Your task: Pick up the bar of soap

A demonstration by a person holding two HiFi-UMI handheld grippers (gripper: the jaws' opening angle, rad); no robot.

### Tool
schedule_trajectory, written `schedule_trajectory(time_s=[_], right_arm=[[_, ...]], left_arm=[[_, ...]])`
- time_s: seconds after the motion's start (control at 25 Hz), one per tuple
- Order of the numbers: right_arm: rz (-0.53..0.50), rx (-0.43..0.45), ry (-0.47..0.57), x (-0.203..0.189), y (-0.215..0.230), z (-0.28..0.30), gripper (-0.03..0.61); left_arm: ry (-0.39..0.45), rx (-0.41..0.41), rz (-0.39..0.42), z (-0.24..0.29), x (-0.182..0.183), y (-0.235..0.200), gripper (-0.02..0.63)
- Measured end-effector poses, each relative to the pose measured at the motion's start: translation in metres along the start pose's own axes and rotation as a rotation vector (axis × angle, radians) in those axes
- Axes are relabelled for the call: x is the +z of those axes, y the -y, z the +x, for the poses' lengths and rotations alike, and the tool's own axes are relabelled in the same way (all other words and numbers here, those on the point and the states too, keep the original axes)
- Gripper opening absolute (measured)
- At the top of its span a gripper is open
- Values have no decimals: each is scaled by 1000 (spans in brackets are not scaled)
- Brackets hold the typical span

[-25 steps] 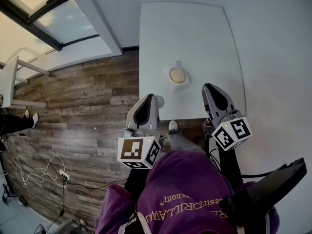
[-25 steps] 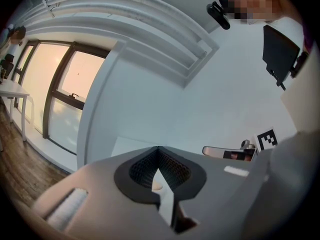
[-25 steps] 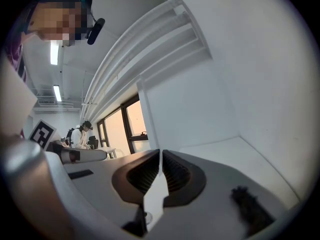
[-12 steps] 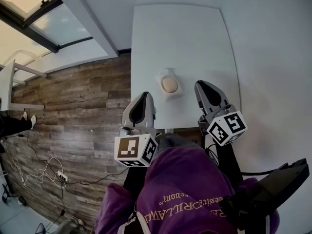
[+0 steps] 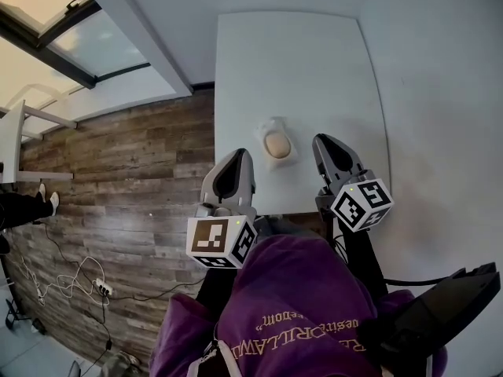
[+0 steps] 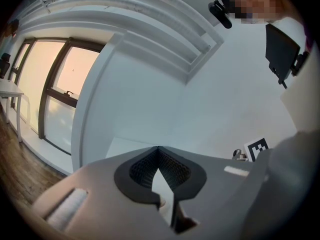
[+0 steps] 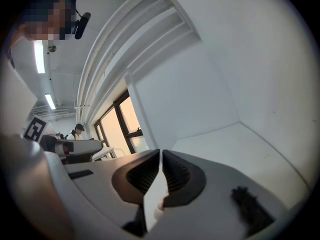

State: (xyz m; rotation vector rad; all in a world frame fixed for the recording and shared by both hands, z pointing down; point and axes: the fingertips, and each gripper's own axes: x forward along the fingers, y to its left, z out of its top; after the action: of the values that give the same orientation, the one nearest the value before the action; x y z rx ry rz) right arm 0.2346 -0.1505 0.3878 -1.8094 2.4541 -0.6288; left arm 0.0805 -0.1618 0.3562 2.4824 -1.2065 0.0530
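The bar of soap [image 5: 277,144], a pale tan oval, lay in a shallow white dish [image 5: 273,124] on a white table [image 5: 299,53]. It sat toward the table's near edge, roughly midway across its width. The table stood against a white wall [image 5: 440,93].

The soap sat between the two hand-held tools and slightly ahead of them, with neither touching it. The left gripper [image 5: 238,155] hovered near the table's near-left corner, just beside the dish. Its own camera showed the ribbed pads meeting at the tips, with nothing caught between them. The right gripper [image 5: 324,140] hung on the other side of the dish, close to the near edge. Its jaws were drawn together to a thin slit and likewise carried nothing. Each tool bore a cube with black-and-white square markers [image 5: 221,241] at its rear.

A purple sweatshirt [image 5: 291,305] filled the bottom of the head view. To the left of the table ran a wood-plank floor [image 5: 118,171], where a white cable [image 5: 63,277] trailed. A dark-framed window [image 5: 55,14] let in bright light from beyond.
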Motion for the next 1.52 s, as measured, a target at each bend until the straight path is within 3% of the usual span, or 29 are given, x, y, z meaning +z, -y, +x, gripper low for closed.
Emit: schedule_trajectory(time_s=[0.16, 0.24, 0.4, 0.64, 0.8, 1.04, 1.52], right_arm=[[20, -7, -20, -13, 1, 15, 11], [47, 25, -51, -21, -4, 25, 106], [28, 51, -172, -42, -16, 47, 158], [32, -44, -320, -77, -7, 74, 215], [-39, -93, -489, -117, 1, 88, 266], [-85, -150, -660, -143, 9, 98, 278], [-164, -209, -848, -179, 17, 105, 278]], left_arm=[[8, -4, 7, 4, 6, -11, 5], [9, -5, -1, 4, 8, -17, 5], [-2, -7, -16, 2, 12, -31, 5], [-17, -10, -35, 5, 11, -47, 5], [-28, -5, -45, 2, 2, -55, 5], [-11, 14, -46, -3, 12, -70, 5], [-2, 31, -59, 3, 12, -92, 5]])
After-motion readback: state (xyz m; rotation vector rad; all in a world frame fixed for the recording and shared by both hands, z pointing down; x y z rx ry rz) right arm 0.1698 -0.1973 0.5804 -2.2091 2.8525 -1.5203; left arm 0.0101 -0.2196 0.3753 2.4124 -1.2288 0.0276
